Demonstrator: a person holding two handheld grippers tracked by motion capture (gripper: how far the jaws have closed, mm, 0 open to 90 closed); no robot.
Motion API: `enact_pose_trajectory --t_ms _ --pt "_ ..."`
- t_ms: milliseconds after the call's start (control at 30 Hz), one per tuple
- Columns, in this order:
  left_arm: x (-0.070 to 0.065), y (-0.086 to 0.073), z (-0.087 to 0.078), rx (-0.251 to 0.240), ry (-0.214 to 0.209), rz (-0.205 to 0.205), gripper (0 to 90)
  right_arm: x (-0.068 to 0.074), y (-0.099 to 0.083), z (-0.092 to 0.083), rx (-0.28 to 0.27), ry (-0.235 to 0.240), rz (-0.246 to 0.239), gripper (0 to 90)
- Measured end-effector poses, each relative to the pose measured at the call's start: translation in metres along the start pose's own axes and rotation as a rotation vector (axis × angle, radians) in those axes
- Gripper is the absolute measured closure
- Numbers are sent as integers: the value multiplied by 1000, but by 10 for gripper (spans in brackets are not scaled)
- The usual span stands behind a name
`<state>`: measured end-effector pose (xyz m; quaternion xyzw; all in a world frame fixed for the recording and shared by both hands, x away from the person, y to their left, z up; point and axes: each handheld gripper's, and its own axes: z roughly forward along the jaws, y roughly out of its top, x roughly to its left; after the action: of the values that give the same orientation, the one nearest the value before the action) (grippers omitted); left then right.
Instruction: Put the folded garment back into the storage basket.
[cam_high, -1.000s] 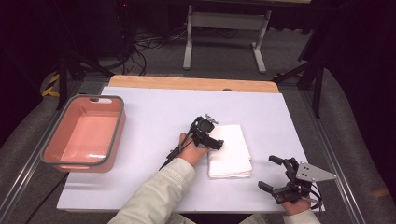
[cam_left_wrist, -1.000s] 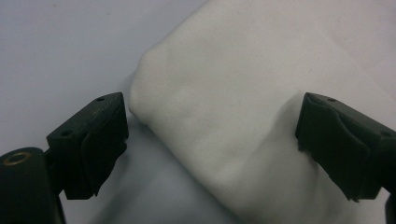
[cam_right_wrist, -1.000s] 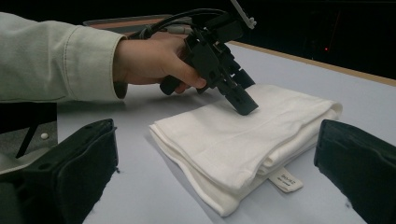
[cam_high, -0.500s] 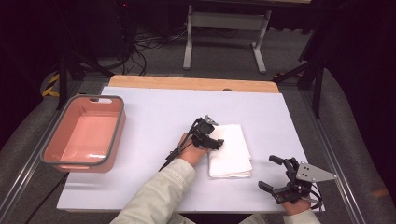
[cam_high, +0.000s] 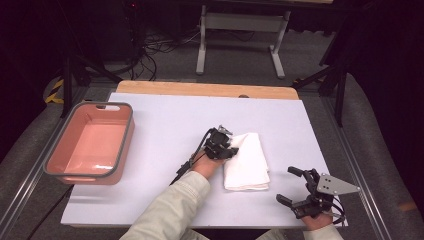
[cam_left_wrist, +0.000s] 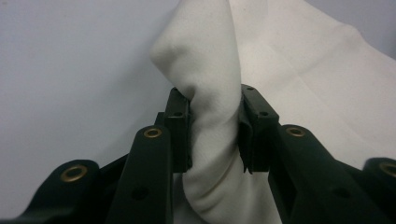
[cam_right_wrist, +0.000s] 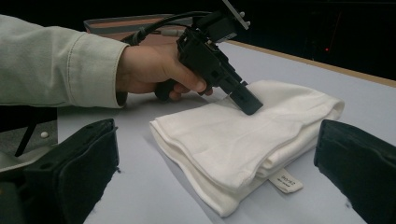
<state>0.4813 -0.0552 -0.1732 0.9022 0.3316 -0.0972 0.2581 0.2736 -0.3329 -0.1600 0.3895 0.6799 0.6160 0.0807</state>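
So the left gripper (cam_high: 231, 150) has got its jaws clamped on a bunched-up fold of the folded white towel (cam_high: 246, 161). They've just been closing, and the left gripper view makes it obvious: a thick ridge of the cloth is pinched up between the two black pads (cam_left_wrist: 180, 130), bulging out above the tips and running down past them toward the camera. The rest of the towel spreads flat beyond and to the right of those jaws, lying on the white table top (cam_high: 165, 125).

From the right gripper view you can see the person's left hand (cam_right_wrist: 156, 70) wrapped around the gripper's handle, jaws angled down onto the far edge of the towel, pale sleeve (cam_right_wrist: 56, 65) trailing off behind it. A little label (cam_right_wrist: 285, 181) sticks out of the towel's near corner, sitting between the right gripper's own jaws.

The right gripper (cam_high: 295, 187) is well apart from the towel, with its jaws spread wide and nothing between the pads. In its own view the towel sits out ahead of the jaw tips, in the gap between them but not touched.

Off on the far side from the left gripper's jaws, near the table's edge, there's a pink tub with a grey rim (cam_high: 90, 145).
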Motion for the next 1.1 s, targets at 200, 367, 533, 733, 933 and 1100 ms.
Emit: enact_pose_trajectory --t_ms 200,367,533,733,933,1100 --pt "-2 1 0 1 13 -1 688 0 0 0 0 1 1 6" --pt "-1 2 -1 4 10 -1 690 0 0 0 2 0 0 6" --pt "1 2 -2 3 -4 1 698 0 0 0 3 0 0 6" --pt "-1 2 -4 -6 1 12 705 0 0 0 3 -1 -1 6" --pt "-3 4 -10 -34 -4 23 706 0 0 0 2 -2 -2 6" --pt "-11 8 -22 -77 -6 60 706 0 0 0 2 -4 -1 6"
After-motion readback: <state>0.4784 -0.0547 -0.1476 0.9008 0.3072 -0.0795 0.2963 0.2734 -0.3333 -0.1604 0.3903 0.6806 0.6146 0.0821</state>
